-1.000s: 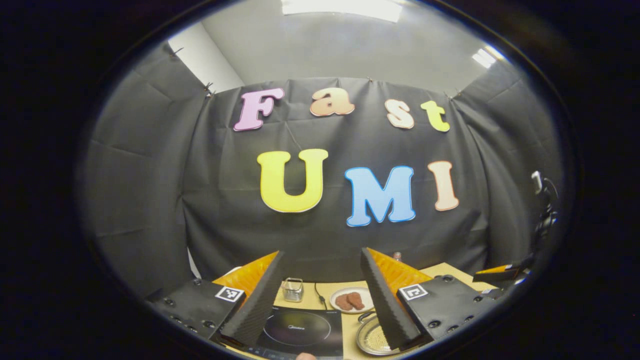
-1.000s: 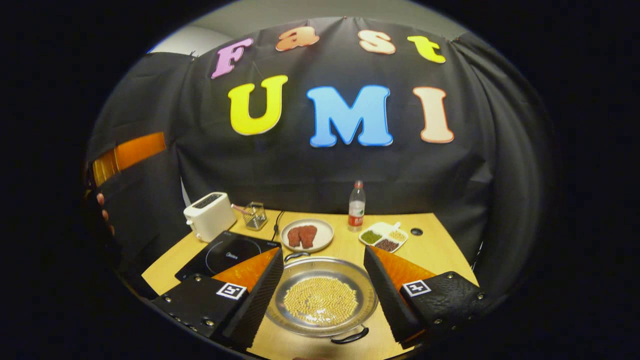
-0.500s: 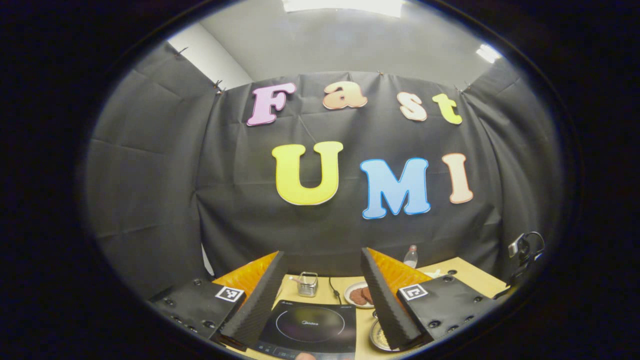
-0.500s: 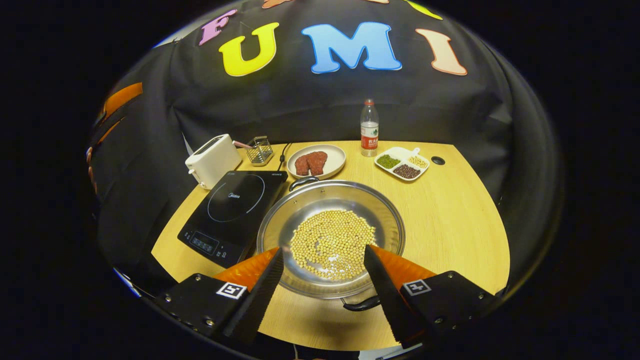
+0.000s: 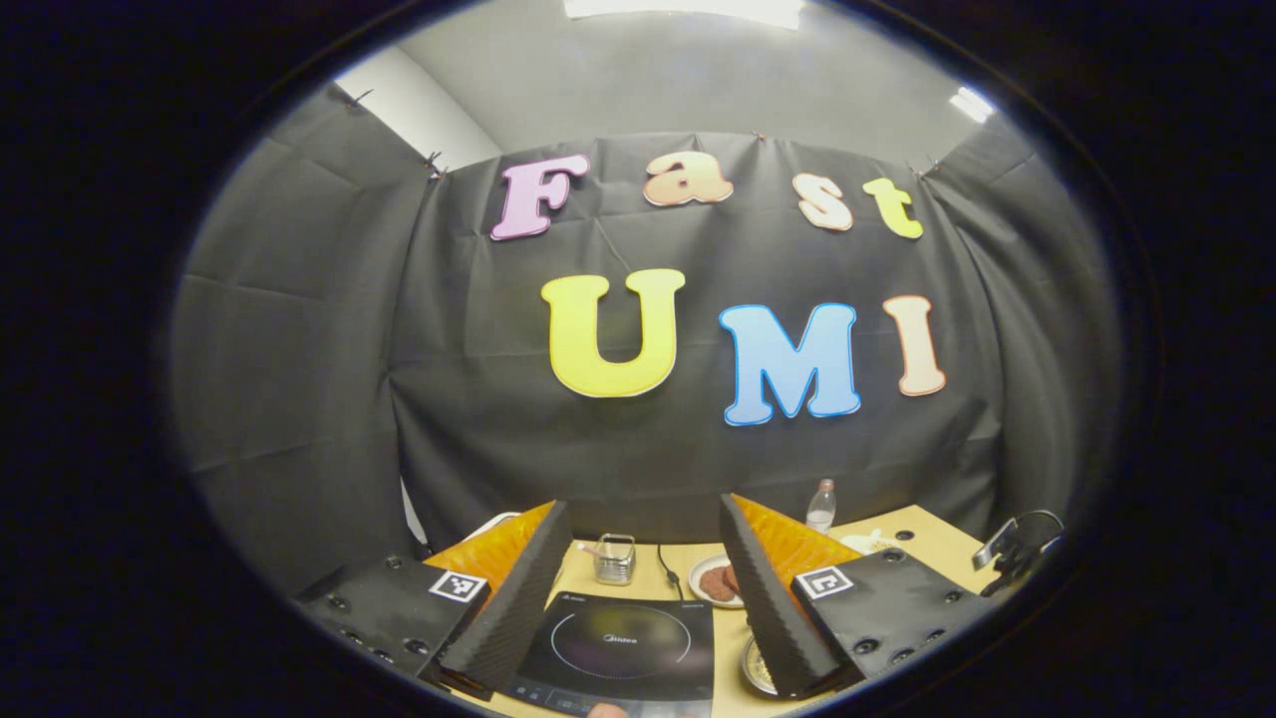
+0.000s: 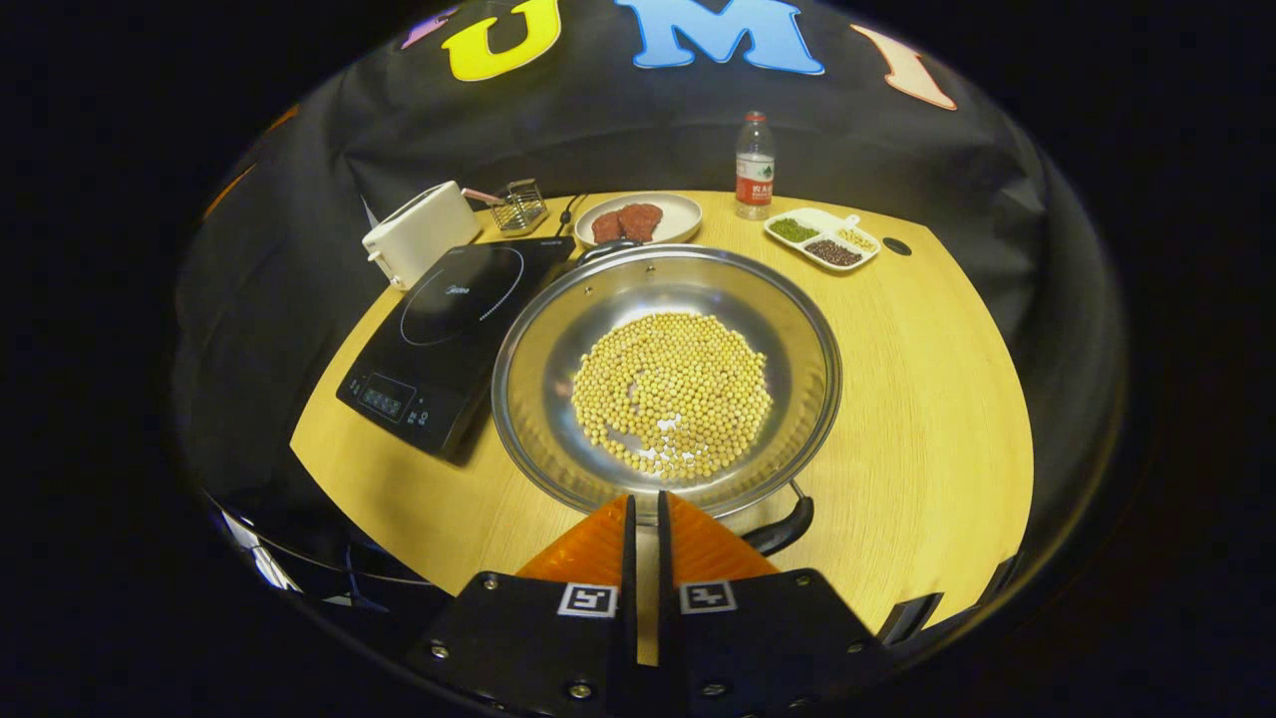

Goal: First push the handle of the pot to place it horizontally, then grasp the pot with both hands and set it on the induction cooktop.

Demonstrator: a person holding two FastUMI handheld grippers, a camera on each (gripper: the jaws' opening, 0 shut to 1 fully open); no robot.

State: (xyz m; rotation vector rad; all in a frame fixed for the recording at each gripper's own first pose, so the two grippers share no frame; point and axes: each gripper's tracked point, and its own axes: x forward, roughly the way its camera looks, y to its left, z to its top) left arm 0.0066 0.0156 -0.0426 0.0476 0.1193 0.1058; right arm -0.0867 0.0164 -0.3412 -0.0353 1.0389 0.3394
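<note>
A steel pot (image 6: 543, 344) holding soybeans (image 6: 673, 394) sits on the wooden table right of the black induction cooktop (image 6: 449, 319). One black handle (image 6: 603, 247) is at the pot's far side; the other handle (image 6: 783, 526) is at its near rim. My right gripper (image 6: 643, 497) is shut, its tips at the near rim just left of that near handle; I cannot tell if they touch. My left gripper (image 5: 641, 502) is open and empty, held high over the cooktop (image 5: 623, 643). A sliver of the pot (image 5: 755, 666) shows beside its right finger.
Behind the cooktop stand a white toaster (image 6: 419, 231) and a wire basket (image 6: 523, 204). A plate of meat (image 6: 638, 217), a water bottle (image 6: 755, 165) and a divided dish of beans (image 6: 822, 237) line the table's far edge. Bare wood lies right of the pot.
My right gripper has shut its fingers and dropped forward to the pot's near rim. The left gripper stayed open and drifted slightly left.
</note>
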